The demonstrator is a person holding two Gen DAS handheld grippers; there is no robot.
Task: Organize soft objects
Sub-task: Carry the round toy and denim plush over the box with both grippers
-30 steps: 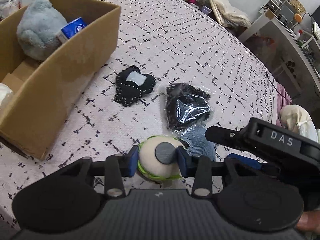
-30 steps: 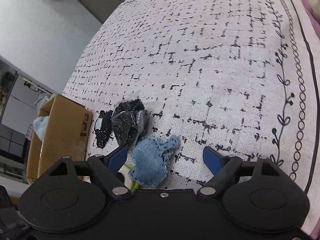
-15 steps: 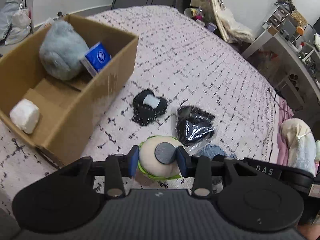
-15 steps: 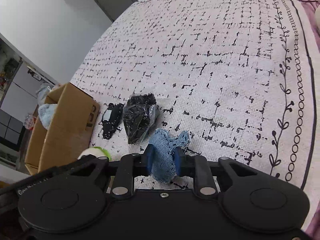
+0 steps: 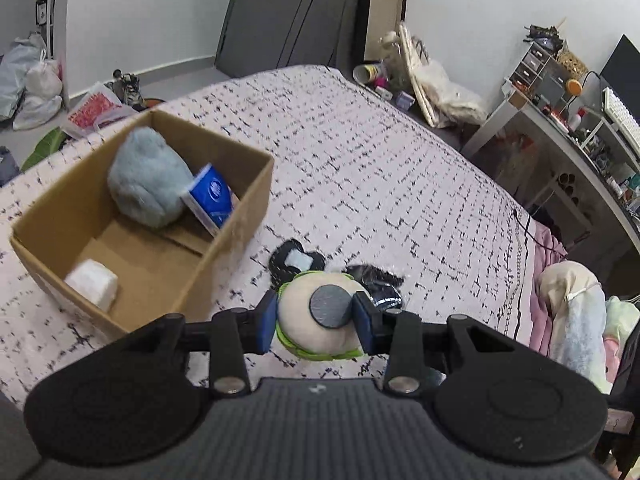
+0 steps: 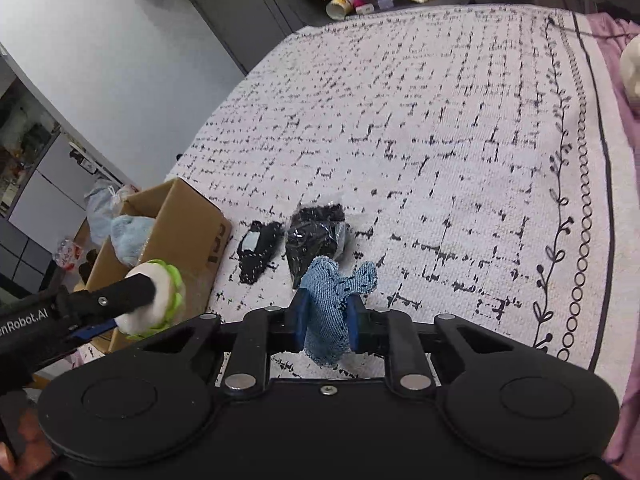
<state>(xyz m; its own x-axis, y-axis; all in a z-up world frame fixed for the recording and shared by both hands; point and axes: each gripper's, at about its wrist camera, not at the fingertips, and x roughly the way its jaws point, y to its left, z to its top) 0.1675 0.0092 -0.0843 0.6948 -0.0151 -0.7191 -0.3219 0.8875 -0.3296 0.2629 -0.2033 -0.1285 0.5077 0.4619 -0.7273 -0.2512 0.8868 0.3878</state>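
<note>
Both tools are loaded and up off the bed. The left gripper (image 5: 316, 322) has its blue pads clamped on the round cream plush (image 5: 310, 320) with the green frill and grey disc, and it hangs in the air just beside the near corner of the cardboard box (image 5: 240, 216). The right gripper (image 6: 327, 322) pinches the denim piece (image 6: 332, 300) between its jaws — the cloth droops out above and below the pads, clear of the patterned blanket (image 6: 440, 140).

This looks like the carry stage: two picks made, drop-offs not yet done. Inside the box sit a fluffy blue plush (image 5: 146, 184), a blue tissue pack (image 5: 212, 196) and a white wad (image 5: 92, 286), so there is floor room in the middle.

On the blanket lie the black patch (image 6: 258, 250) and the black bagged item (image 6: 318, 236), side by side near the box.

Next, I reckon, the left tool needs to travel over the box rim and open above the bare cardboard — then the denim goes the same way, without the two tools colliding.
</note>
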